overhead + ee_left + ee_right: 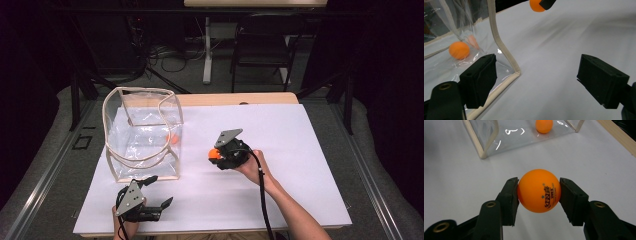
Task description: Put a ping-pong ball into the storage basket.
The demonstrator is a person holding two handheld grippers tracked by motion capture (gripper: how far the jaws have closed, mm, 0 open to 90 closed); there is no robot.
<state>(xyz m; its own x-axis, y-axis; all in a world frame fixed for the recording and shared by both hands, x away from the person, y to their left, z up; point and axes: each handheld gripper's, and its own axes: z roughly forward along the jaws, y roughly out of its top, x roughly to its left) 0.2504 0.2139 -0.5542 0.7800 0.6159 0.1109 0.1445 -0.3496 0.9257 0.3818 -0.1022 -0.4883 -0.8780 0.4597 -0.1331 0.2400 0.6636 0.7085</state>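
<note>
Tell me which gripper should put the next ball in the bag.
Right. The right gripper already clamps an orange ball facing the bag. The left gripper is open and empty beside the bag's corner.

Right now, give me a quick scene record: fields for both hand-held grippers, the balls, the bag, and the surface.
right hand-held gripper: shut on the held orange ball, above the sheet, right of the bag
held orange ball: printed logo faces the camera, pads on both sides
left hand-held gripper: open, nothing between the jaws, at the bag's near corner
clear bag: transparent, beige-trimmed, stands upright on the sheet
second orange ball: inside the bag, on its floor
white sheet: covers the table
</note>
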